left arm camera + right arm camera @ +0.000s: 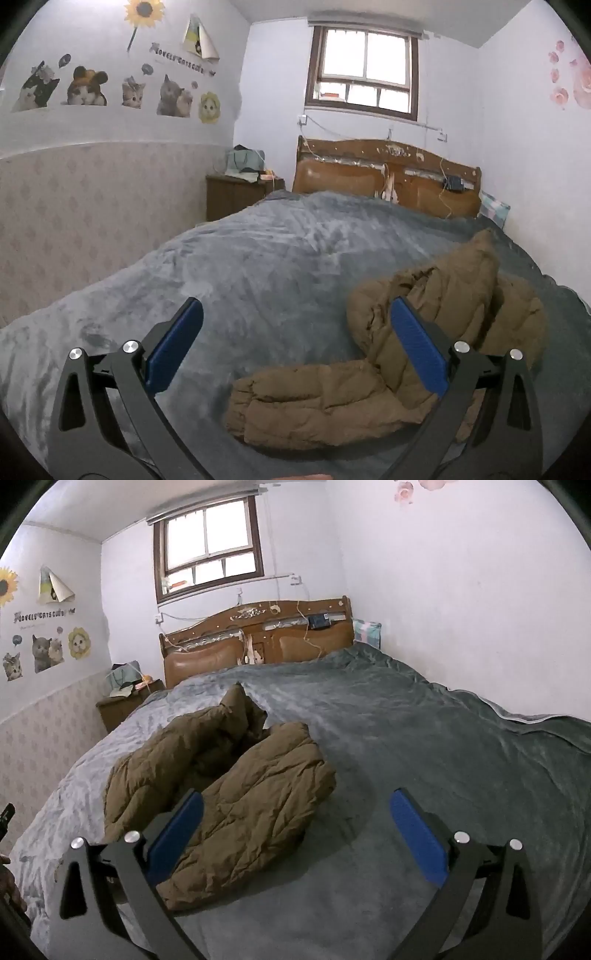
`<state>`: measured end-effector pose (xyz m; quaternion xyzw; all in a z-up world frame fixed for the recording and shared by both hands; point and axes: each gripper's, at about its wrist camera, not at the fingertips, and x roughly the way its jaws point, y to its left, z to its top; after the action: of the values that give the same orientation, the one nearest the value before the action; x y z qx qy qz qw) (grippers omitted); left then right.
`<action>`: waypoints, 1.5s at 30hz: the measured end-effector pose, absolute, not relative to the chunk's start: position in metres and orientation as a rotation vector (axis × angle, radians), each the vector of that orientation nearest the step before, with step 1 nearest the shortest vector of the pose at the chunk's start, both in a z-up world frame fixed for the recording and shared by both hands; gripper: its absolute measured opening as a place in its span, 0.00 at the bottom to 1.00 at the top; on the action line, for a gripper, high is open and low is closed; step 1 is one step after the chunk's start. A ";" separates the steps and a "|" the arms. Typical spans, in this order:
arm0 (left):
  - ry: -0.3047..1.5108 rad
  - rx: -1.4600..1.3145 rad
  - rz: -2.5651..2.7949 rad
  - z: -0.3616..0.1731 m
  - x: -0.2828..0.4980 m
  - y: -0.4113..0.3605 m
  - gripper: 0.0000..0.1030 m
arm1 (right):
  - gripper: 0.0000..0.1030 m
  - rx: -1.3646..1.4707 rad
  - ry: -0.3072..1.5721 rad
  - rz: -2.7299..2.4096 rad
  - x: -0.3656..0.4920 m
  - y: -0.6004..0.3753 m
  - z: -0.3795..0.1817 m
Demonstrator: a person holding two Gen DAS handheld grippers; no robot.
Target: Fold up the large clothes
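Brown puffy jacket (436,332) lies crumpled on the grey bed (258,266), near right of the wide-open, empty left tool (295,343), and from the right tool (295,827), equally open and empty, sits near left, folding not yet begun.

A wide bed (258,251) is seen, covered edge to edge by a grey plush blanket (424,738) with a brushed, uneven nap; a brown wooden headboard (258,635) with padded panels is set at its far end, against the window wall; a brown quilted coat (229,786) is lain crumpled directly on the blanket, one sleeve (314,398) stretched towards the near edge; a checked pillow (366,630) is wedged in the far corner beside the headboard.
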<state>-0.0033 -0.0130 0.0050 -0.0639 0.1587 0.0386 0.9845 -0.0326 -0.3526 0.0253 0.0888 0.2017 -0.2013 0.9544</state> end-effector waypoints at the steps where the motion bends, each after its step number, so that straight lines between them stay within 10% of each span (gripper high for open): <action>1: 0.320 -0.139 0.071 0.006 -0.006 -0.013 0.97 | 0.98 0.187 0.411 -0.413 -0.028 -0.349 0.016; 45: 0.416 -0.109 0.009 0.000 0.000 -0.020 0.97 | 0.98 0.161 0.410 -0.401 -0.026 -0.348 0.025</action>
<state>0.0003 -0.0199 0.0001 -0.0541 0.2062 0.0044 0.9770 -0.0260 -0.3481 0.0249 0.0793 0.2022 -0.1977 0.9559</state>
